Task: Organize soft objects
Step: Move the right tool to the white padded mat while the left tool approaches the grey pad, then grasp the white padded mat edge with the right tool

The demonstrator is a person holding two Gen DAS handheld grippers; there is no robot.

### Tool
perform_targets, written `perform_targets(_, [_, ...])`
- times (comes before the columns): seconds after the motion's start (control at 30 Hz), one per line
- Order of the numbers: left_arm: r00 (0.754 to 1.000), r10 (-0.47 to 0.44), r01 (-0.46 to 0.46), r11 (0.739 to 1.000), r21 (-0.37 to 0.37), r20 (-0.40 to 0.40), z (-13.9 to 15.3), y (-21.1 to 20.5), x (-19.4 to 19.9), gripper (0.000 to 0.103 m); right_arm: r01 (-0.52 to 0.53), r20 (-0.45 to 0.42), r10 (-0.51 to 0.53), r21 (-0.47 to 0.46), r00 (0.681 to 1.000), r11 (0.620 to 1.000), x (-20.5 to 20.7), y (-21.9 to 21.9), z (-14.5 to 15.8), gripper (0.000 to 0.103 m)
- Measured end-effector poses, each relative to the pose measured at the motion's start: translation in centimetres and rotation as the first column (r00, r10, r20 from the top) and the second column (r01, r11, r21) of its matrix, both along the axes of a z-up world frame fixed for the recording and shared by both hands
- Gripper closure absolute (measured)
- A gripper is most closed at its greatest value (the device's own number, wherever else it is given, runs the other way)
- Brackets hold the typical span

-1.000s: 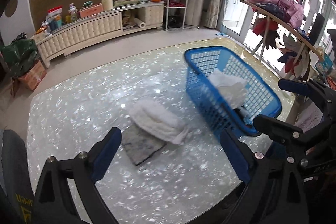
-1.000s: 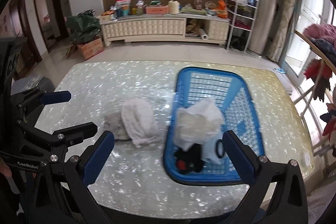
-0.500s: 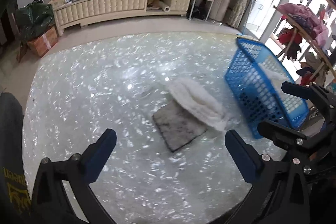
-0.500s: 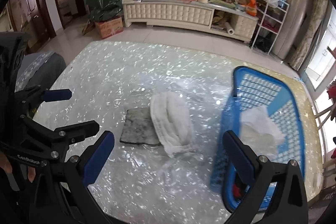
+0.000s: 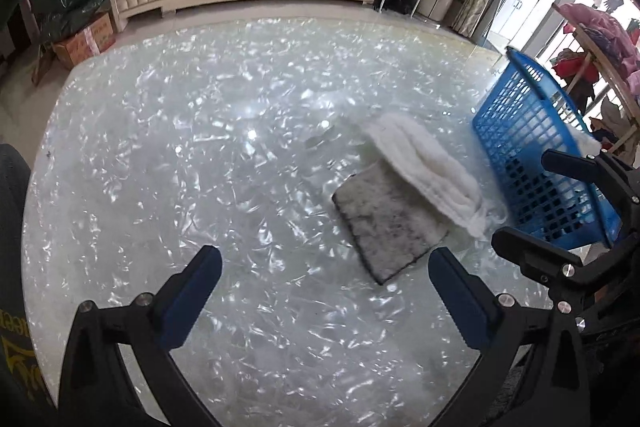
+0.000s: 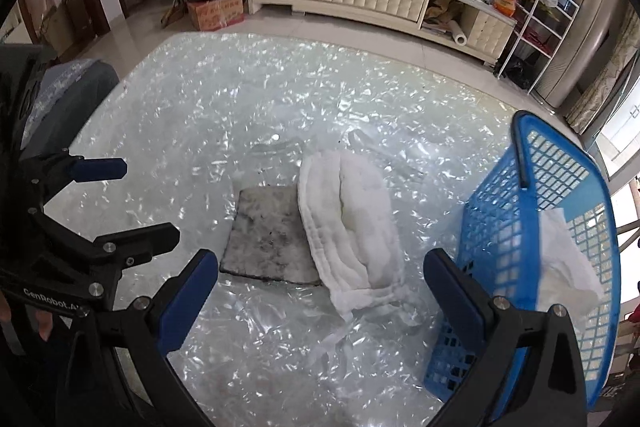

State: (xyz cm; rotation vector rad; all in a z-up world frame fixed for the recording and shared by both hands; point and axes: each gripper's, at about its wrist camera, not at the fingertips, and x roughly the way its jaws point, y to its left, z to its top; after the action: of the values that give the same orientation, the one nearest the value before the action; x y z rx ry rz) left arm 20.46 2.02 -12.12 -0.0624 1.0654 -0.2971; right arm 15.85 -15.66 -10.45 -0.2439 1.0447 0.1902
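Right now a folded white towel [image 6: 350, 223] lies on the shimmery table [image 6: 240, 99], thick and fluffy, its stacked layers showing as ridges along the edge and a loose corner trailing at the near end. Its left side overlaps a flat grey mat [image 6: 268, 233], square and mottled with dark specks. Just to the right stands a blue basket [image 6: 560, 195] with lattice walls, a crumpled white cloth [image 6: 564, 267] lying inside it. The left gripper [image 5: 324, 279] hangs above bare table near the mat's corner, its jaws having just been opening and now spread wide with nothing between them. The right gripper [image 6: 320, 281] hovers over the near ends of mat and towel, its blue pads [image 6: 188, 291] far apart and gripping nothing, one finger close beside the basket wall
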Motion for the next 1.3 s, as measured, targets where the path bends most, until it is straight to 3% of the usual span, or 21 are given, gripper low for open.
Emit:
perform_targets(0.33, [0.999, 0.029, -0.026, 0.998, 0.054, -0.042, -3.0, 1.1, 2.2, 0.000, -0.015, -0.054, 0.014, -0.031, 0.998, 0.999, 2.4, 0.4, -2.9, 0.000])
perform_targets(0.5, [0.997, 0.027, -0.025, 0.999, 0.025, -0.077, -4.1, 1.6, 2.9, 0.000, 0.008, -0.078, -0.012, -0.051, 0.997, 0.999, 3.5, -0.1, -4.4, 0.000])
perform_targets(0.77, [0.997, -0.001, 0.004, 0.999, 0.041, -0.081, -4.5, 0.2, 3.7, 0.000, 0.048, -0.103, -0.057, -0.087, 0.993, 0.995, 4.9, -0.8, -6.6, 0.001])
perform_targets(0.87, [0.997, -0.006, 0.011, 0.998, 0.055, -0.082, -4.6, -0.5, 4.1, 0.000, 0.072, -0.114, -0.081, -0.086, 0.990, 0.994, 5.4, -1.5, -7.0, 0.018])
perform_targets(0.9, [0.997, -0.008, 0.013, 0.998, 0.055, -0.081, -4.5, -0.7, 4.6, 0.000, 0.079, -0.121, -0.089, -0.085, 0.989, 0.993, 5.5, -1.7, -7.2, 0.028])
perform_targets(0.97, [0.997, -0.015, 0.019, 0.998, 0.057, -0.080, -4.5, -1.1, 4.7, 0.000, 0.084, -0.127, -0.093, -0.073, 0.988, 0.994, 5.6, -1.9, -7.3, 0.034])
perform_targets(1.13, [0.996, -0.018, 0.023, 0.998, 0.061, -0.090, -4.6, -1.3, 4.5, 0.000, 0.083, -0.107, -0.092, -0.082, 0.990, 0.993, 5.3, -1.8, -6.9, 0.066])
perform_targets(1.3, [0.996, -0.019, 0.024, 0.998, 0.054, -0.089, -4.6, -1.4, 4.4, 0.000, 0.086, -0.083, -0.088, -0.034, 0.993, 0.996, 4.7, -2.1, -5.1, 0.081])
